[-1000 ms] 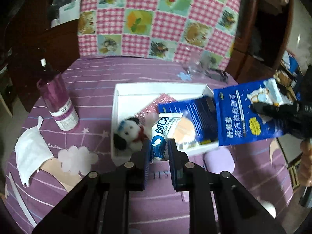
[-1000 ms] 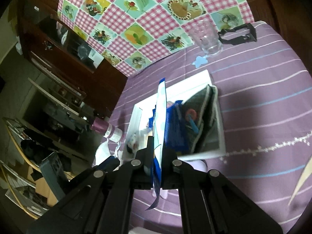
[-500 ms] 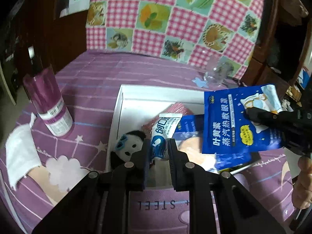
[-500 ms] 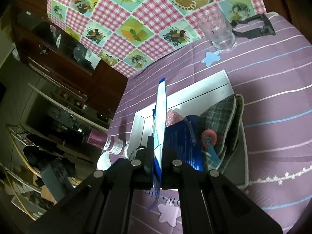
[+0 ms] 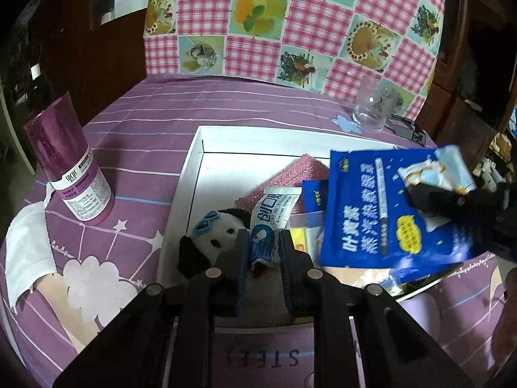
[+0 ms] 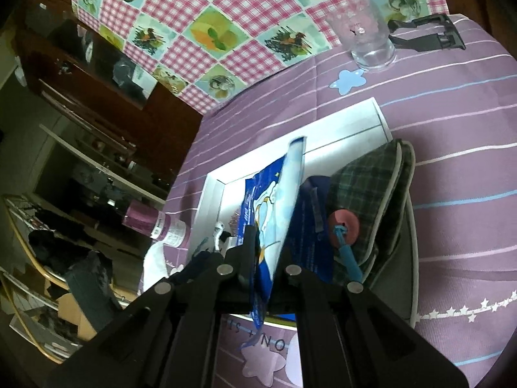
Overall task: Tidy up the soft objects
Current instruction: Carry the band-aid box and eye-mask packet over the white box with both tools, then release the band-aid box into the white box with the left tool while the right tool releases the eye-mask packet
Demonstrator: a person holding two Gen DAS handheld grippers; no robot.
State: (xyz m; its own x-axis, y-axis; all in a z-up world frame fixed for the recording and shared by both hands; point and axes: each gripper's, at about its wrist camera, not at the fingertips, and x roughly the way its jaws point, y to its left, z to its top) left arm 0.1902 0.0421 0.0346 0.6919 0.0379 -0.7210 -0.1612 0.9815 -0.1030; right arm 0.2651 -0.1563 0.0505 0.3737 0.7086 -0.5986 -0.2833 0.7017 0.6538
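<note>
My left gripper (image 5: 263, 248) is shut on a small white and blue packet (image 5: 269, 218) and holds it over the near part of the white tray (image 5: 194, 161). My right gripper (image 6: 266, 242) is shut on a large blue pouch (image 6: 278, 200), which also shows in the left wrist view (image 5: 384, 207), held above the tray's right side. In the tray lie a panda plush (image 5: 210, 239), a pink sponge (image 5: 290, 174), another blue packet (image 5: 315, 197) and a plaid pouch with a red button (image 6: 371, 194).
A purple canister (image 5: 69, 165) and a white cloth (image 5: 26, 252) are left of the tray on the purple cloth. A clear glass (image 5: 374, 106) and a black clip (image 6: 426, 32) stand behind the tray. A checkered cushion (image 5: 290, 22) is at the back.
Both grippers have moved forward and down toward the tray, each still holding its packet. The tray and its contents appear larger and closer.
</note>
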